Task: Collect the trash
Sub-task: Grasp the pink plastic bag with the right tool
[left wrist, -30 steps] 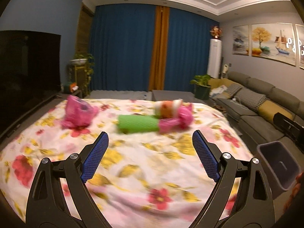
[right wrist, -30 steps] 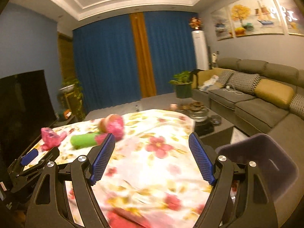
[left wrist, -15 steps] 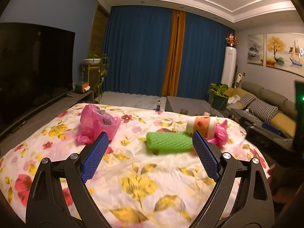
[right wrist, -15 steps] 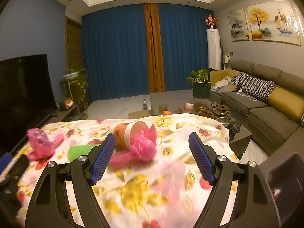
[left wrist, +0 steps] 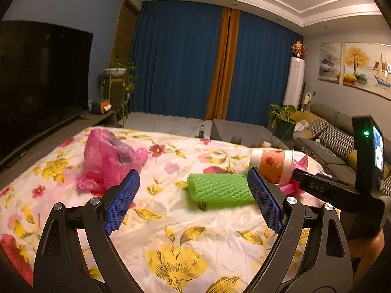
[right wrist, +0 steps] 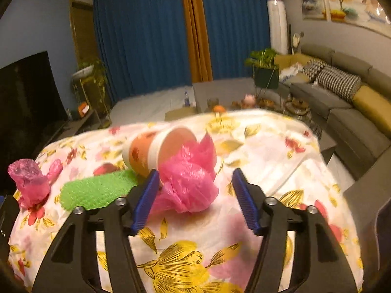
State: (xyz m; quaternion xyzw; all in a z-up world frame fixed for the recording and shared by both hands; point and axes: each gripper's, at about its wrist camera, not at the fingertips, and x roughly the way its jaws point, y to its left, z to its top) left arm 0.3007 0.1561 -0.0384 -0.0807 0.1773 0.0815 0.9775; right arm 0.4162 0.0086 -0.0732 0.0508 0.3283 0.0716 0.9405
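Trash lies on a flowered sheet [left wrist: 195,232]: a pink bag [left wrist: 107,156] at the left, a green foam net [left wrist: 220,189] in the middle, and a paper cup [left wrist: 271,164] on its side next to a second crumpled pink bag [right wrist: 188,178]. The left tool [left wrist: 193,200] is spread wide and holds nothing, with the green net just ahead of it. The right tool [right wrist: 195,197] is also wide and holds nothing, and the crumpled bag sits between its blue fingers [right wrist: 146,197]. Its black side reads "DAS" in the left view.
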